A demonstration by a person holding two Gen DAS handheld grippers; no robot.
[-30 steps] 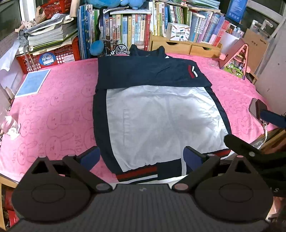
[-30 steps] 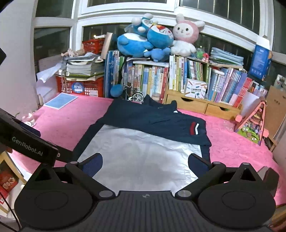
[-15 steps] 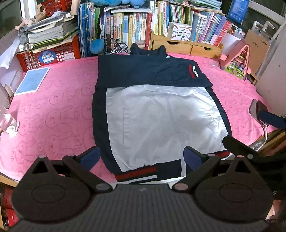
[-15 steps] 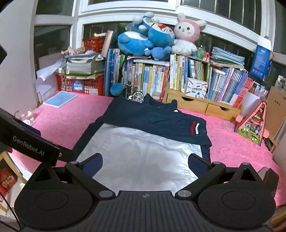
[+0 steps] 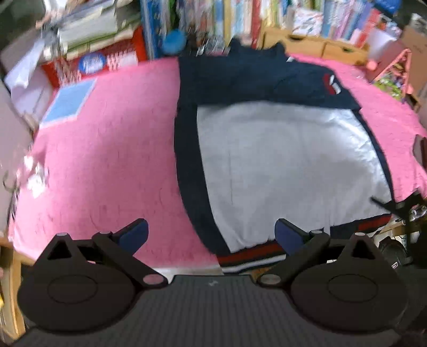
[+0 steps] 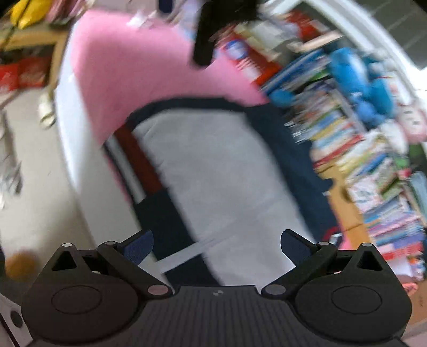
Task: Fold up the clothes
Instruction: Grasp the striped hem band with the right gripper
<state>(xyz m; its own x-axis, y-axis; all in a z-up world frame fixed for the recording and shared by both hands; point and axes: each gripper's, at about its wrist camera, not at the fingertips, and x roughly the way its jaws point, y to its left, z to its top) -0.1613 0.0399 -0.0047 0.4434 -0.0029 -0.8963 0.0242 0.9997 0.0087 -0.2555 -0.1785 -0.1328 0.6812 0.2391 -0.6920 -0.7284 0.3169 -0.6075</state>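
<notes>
A navy jacket with a large pale grey panel (image 5: pixel 283 165) lies flat on the pink bunny-print cloth (image 5: pixel 106 160), its red and white striped hem (image 5: pixel 256 253) at the near edge. My left gripper (image 5: pixel 210 235) hovers open over that near edge, just left of the hem. In the blurred, tilted right wrist view the same jacket (image 6: pixel 213 181) fills the middle, and my right gripper (image 6: pixel 216 245) is open above its navy side band, holding nothing. A blurred black shape (image 6: pixel 210 34), probably the other gripper, shows at the top of that view.
Rows of books (image 5: pixel 240 16) and a red basket (image 5: pixel 106 56) line the far side. A blue sheet (image 5: pixel 69 101) lies on the cloth at the left. A pink toy house (image 5: pixel 395 69) stands far right. Plush toys (image 6: pixel 360 80) sit above the books.
The left gripper has shifted left and closer to the table. The right gripper has swung sharply and rolled, now viewing the jacket from its right side with heavy blur. Both stay open.
</notes>
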